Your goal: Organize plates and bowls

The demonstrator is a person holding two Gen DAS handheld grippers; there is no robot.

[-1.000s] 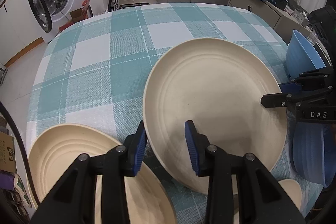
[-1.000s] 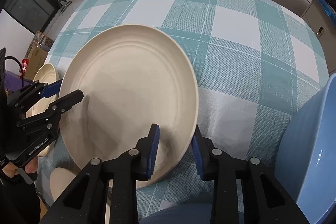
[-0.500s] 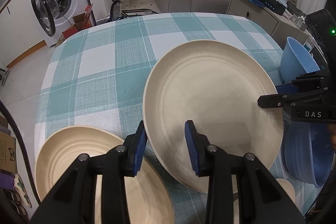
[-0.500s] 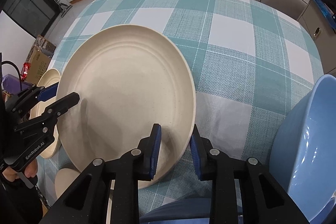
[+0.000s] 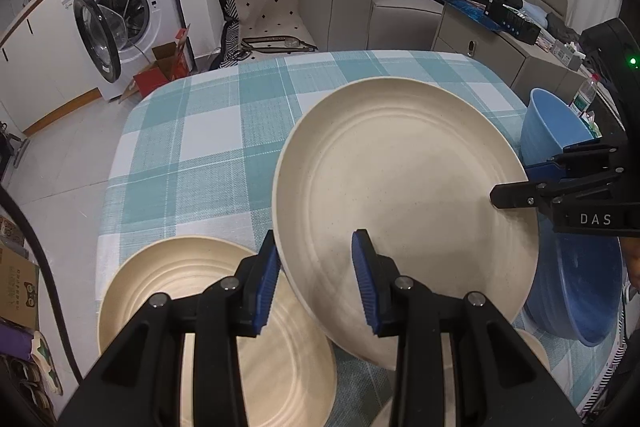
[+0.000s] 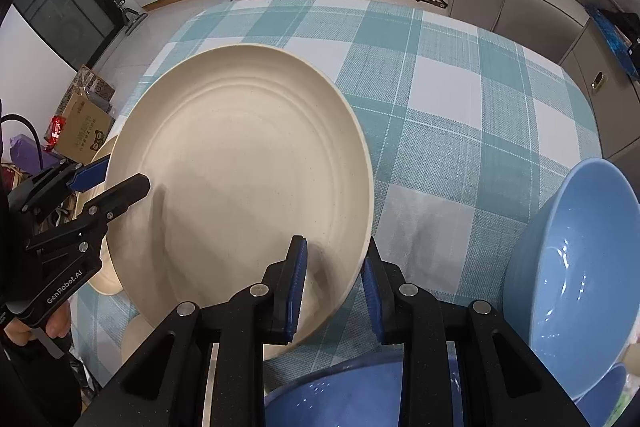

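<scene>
The large cream plate [image 5: 404, 203] is held face-up above the checked table [image 5: 208, 147], slightly tilted. The left gripper [image 5: 316, 281] clamps its near-left rim and the right gripper [image 6: 334, 289] its opposite rim, fingers astride the edge. The left view alone shows a second cream plate [image 5: 192, 291] at the table's near-left corner; the right view shows the blue bowl [image 6: 576, 267] tilted on its side.

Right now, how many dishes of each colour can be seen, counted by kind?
Cream plates: 2, the large plate and the second plate.
Small cream dish, mostly hidden: 1.
Blue bowls: 2, the tilted bowl and the lower bowl.
Total: 5.
</scene>
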